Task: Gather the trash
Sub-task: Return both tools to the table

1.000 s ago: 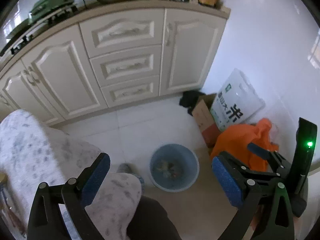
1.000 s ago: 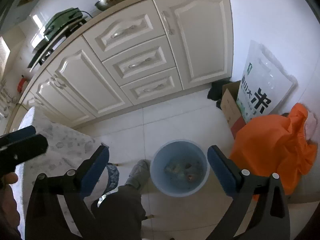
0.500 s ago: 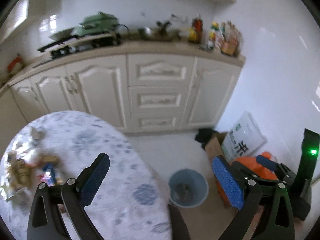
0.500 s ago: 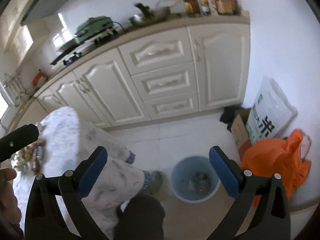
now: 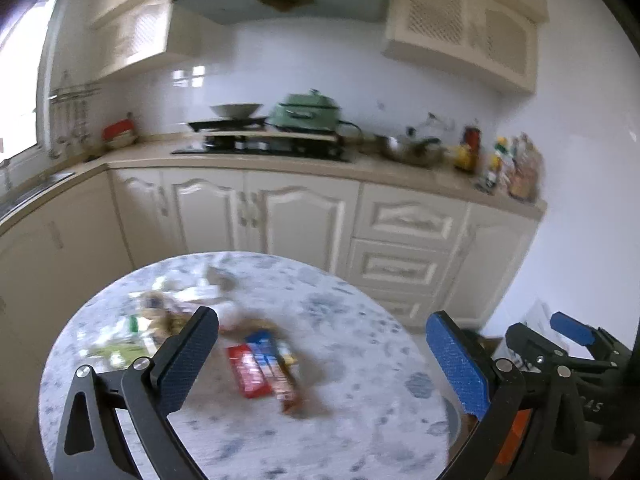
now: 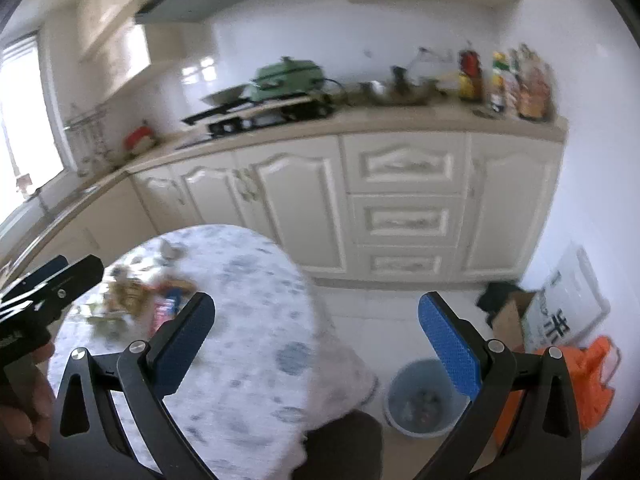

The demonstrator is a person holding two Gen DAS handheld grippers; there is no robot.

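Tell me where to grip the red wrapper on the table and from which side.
The red wrapper looks to lie flat on the table, close beside a blue packet. Probably come from above with the open left gripper and pinch its free left long edge; blur hides finer detail.

A round table [image 5: 360,412] has a white cloth with blue spots. Trash sits on it: a red packet [image 5: 247,369], a blue packet [image 5: 265,347] touching it, and a blurry pile of wrappers [image 5: 152,320] nearby
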